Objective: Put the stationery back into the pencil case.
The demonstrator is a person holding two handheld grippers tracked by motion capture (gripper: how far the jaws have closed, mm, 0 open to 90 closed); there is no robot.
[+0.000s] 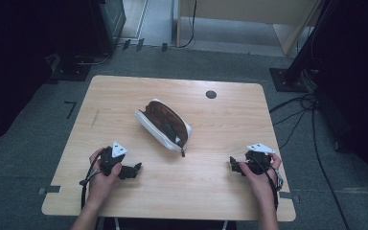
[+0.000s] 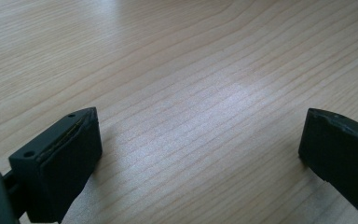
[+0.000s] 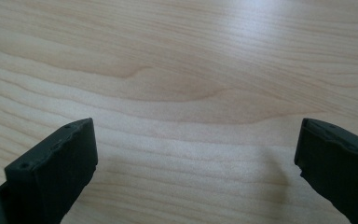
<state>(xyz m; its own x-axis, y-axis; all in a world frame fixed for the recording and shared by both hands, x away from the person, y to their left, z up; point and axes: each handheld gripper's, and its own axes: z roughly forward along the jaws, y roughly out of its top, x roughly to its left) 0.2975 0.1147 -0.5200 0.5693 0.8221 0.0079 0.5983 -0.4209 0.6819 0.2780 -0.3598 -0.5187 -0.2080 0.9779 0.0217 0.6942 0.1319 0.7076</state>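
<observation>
We're parked on the tabletop (image 1: 124, 96), and the pouch (image 1: 163, 123) is our landmark: it lies at the middle of the board, white outside, brown inside, zip undone and mouth gaping upward. Something dark sits in the opening; we can't make out what. A small zip pull hangs off the end nearest us.

Our left tongs (image 1: 135, 171) rest on the wood just this side of the pouch and a little to its left, jaws pointed roughly toward its near end. In the left gripper view those tongs (image 2: 200, 144) stand wide apart with bare grain between them, holding nothing.

Our right tongs (image 1: 232, 165) sit well apart from the pouch on its right, also nearer us. The right gripper view tells the same story: tongs (image 3: 196, 149) spread wide, only wood between them.

Why this layout? We'd judge it a ready stance: both hands low and steady, flanking the pouch, neither touching it. The pouch lies angled with its long side open to both of us, so one side could pin it while the other works the zip or reaches inside.
</observation>
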